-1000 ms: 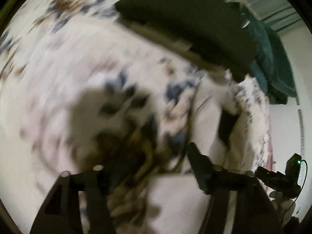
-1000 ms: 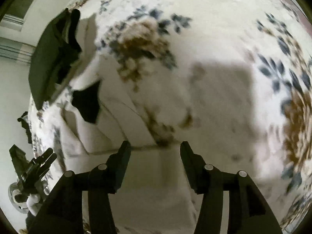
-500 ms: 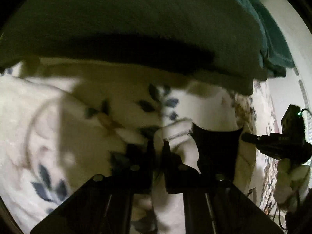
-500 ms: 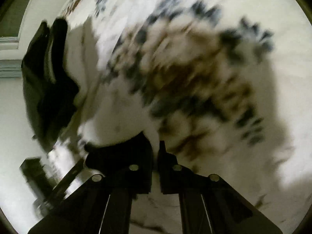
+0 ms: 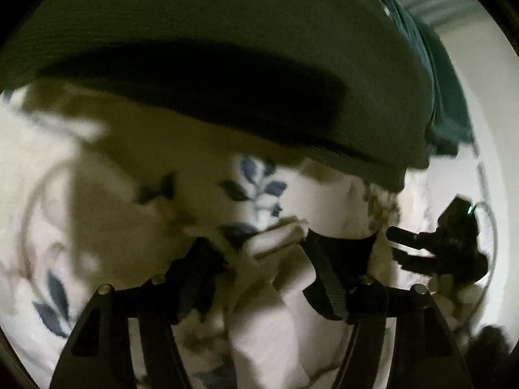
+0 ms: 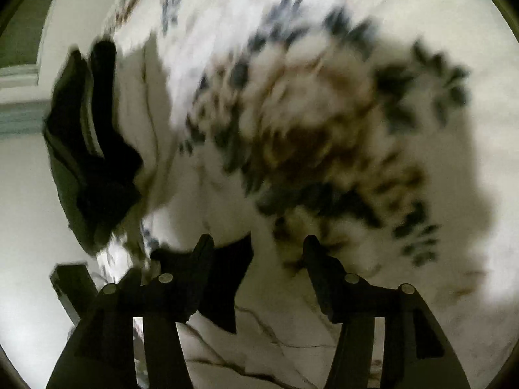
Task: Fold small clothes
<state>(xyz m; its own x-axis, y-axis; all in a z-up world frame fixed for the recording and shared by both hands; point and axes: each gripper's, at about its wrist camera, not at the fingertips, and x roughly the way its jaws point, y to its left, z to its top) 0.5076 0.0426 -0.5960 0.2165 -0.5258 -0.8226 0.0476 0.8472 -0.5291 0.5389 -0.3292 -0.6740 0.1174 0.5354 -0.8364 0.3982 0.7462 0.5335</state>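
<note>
A small white garment (image 5: 275, 330) with a black collar patch (image 5: 350, 253) lies on the flower-patterned bed cover. My left gripper (image 5: 256, 253) is open, its fingers on either side of a bunched fold of the garment (image 5: 279, 236). My right gripper (image 6: 256, 246) is open above the same white garment (image 6: 275, 340), with the black patch (image 6: 227, 285) beside its left finger. The other gripper shows at the right of the left wrist view (image 5: 447, 243). The right wrist view is blurred.
A dark green folded cloth (image 5: 227, 48) lies just beyond the garment, with a teal cloth (image 5: 444, 97) behind it. The dark cloth also shows at the left of the right wrist view (image 6: 84, 149). The floral bed cover (image 6: 324, 113) spreads all around.
Both grippers were open, shut on the garment's top edge half a second ago, and have now opened again. The garment's fold lies loose between the left fingers.
</note>
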